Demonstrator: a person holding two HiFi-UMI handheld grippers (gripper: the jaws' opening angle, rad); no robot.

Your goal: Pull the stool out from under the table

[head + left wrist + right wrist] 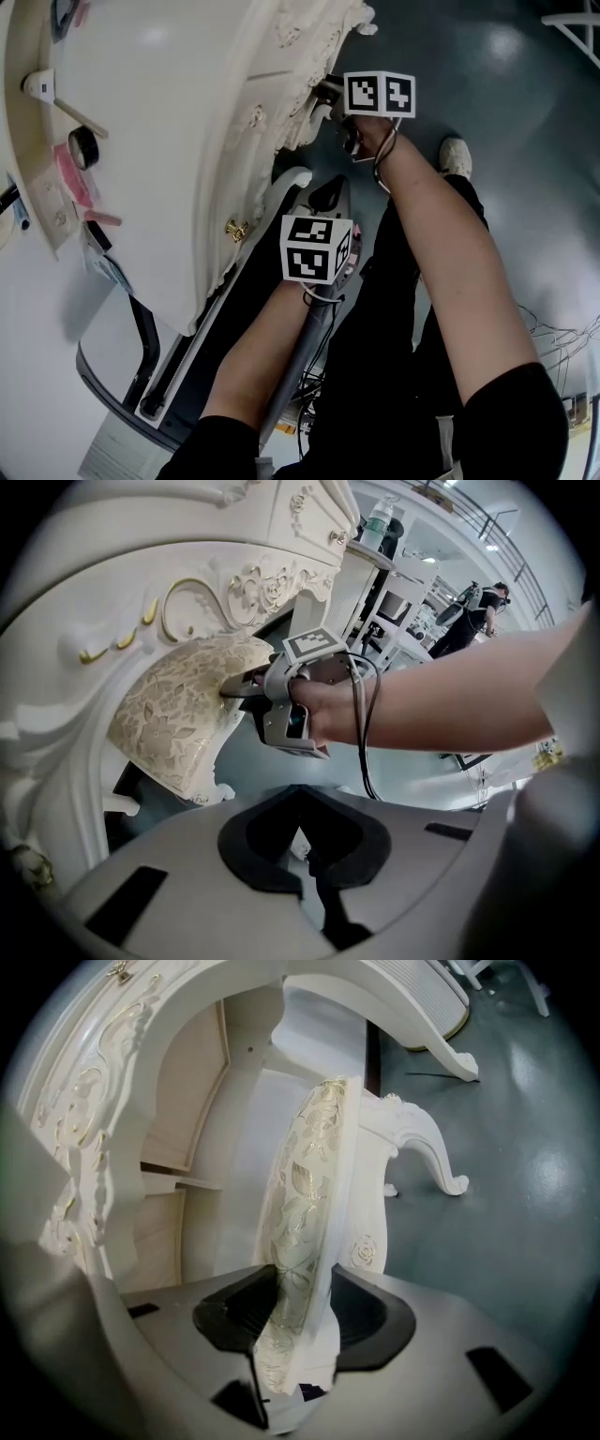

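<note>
The stool has a cream seat with a gold leaf pattern and white carved legs. It stands tucked under the ornate white table. My right gripper is shut on the seat's edge, with a dark pad pressing on each side. The left gripper view shows this grip from the side: the right gripper bites the rim of the stool beneath the table's carved apron. From the head view the stool is hidden; only the right gripper reaches under the table edge. My left gripper hangs nearer my body, jaws together and holding nothing.
A dark grey machine base lies on the floor by the table's near side. My shoe stands on the grey floor. Another white furniture leg is off to the right. Small items such as a tape roll lie on the tabletop.
</note>
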